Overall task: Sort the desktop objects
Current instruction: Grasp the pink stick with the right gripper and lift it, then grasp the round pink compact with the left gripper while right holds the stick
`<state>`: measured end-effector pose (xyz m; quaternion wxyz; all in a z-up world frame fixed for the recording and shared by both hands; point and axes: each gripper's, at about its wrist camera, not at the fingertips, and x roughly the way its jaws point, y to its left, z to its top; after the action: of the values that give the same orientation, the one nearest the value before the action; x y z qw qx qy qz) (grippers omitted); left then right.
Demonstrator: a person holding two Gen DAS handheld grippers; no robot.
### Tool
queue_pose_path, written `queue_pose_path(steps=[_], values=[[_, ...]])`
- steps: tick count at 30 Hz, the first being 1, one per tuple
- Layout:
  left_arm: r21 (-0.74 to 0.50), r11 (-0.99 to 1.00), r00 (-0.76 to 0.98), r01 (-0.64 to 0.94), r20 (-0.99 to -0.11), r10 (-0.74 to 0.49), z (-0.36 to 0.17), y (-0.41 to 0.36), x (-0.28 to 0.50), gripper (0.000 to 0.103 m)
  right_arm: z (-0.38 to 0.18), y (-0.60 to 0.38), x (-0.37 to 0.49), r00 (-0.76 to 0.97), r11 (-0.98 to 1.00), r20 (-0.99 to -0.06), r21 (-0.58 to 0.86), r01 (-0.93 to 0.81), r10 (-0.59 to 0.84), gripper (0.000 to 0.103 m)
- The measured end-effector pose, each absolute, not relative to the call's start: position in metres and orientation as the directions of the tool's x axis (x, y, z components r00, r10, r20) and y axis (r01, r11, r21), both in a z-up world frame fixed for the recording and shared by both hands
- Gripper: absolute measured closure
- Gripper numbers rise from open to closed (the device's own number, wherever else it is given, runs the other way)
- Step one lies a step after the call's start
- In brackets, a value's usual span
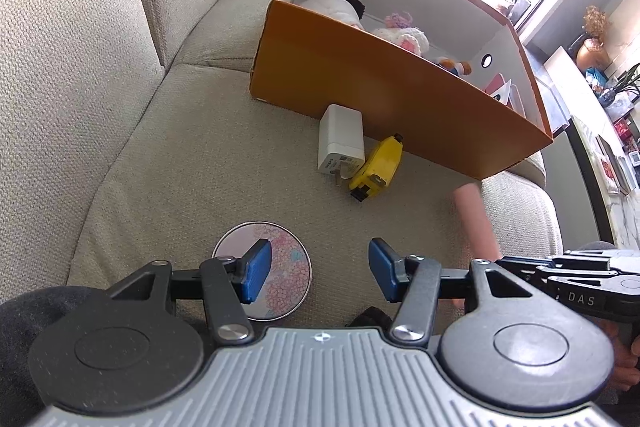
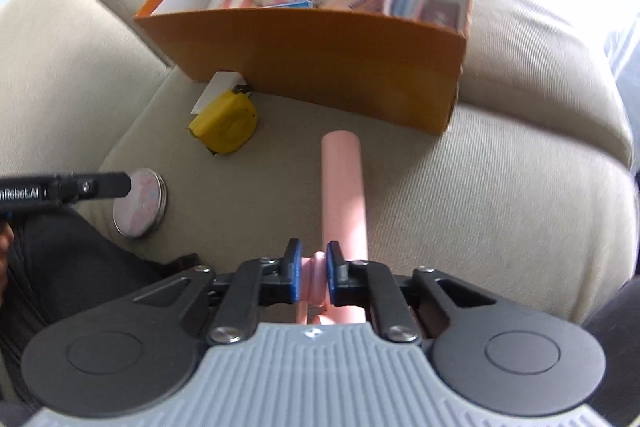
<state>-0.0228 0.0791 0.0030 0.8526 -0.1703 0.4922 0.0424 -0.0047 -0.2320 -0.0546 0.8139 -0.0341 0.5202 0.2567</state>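
Right claw (image 2: 313, 275): your jaws pinch the pink tube's (image 2: 344, 187) near end | tube's long axis points straight at the box (image 2: 320, 59) | left claw (image 1: 316, 273): open over the tin (image 1: 280, 267), idle.

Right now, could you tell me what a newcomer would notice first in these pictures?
The orange box stands out most, open on the beige sofa and holding soft toys and small packs. Next is the pink tube, pinched by the right hand-held gripper and pointing toward the box. Beside the box lie a yellow tape measure and a white charger, with a round floral tin under the open left hand-held gripper.
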Motion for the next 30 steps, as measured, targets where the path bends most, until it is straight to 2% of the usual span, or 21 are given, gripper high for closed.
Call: queue_pose_path(steps=[2,6,16,24,28,30], values=[[-0.257,0.937,0.512,-0.238,-0.853,-0.104,0.002,0.08,-0.023,0.039,-0.053,-0.231,-0.005,0.334,0.862,-0.87,0.175,-0.476,0.361,0.097],[-0.26,0.934,0.513,-0.246,-0.852,-0.102,0.0,0.081,-0.023,0.039,-0.055,-0.23,-0.007,0.329,0.854,-0.873,0.167,-0.492,0.36,0.097],[-0.245,0.935,0.506,-0.257,-0.859,-0.086,-0.007,0.08,-0.025,0.039,-0.056,-0.22,-0.025,0.31,0.821,-0.864,0.182,-0.542,0.396,0.089],[-0.131,0.944,0.427,-0.303,-0.904,0.011,-0.011,0.082,-0.019,0.039,-0.05,-0.224,-0.037,0.36,0.831,-0.87,0.095,-0.548,0.337,0.088],[-0.022,0.959,0.315,-0.284,-0.946,0.071,-0.018,0.083,-0.002,0.039,-0.054,-0.233,-0.04,0.362,0.847,-0.874,0.098,-0.522,0.324,0.089],[-0.002,0.967,0.205,-0.256,-0.977,0.052,-0.031,0.084,0.009,0.039,-0.055,-0.238,-0.042,0.359,0.849,-0.87,0.118,-0.516,0.339,0.089]])
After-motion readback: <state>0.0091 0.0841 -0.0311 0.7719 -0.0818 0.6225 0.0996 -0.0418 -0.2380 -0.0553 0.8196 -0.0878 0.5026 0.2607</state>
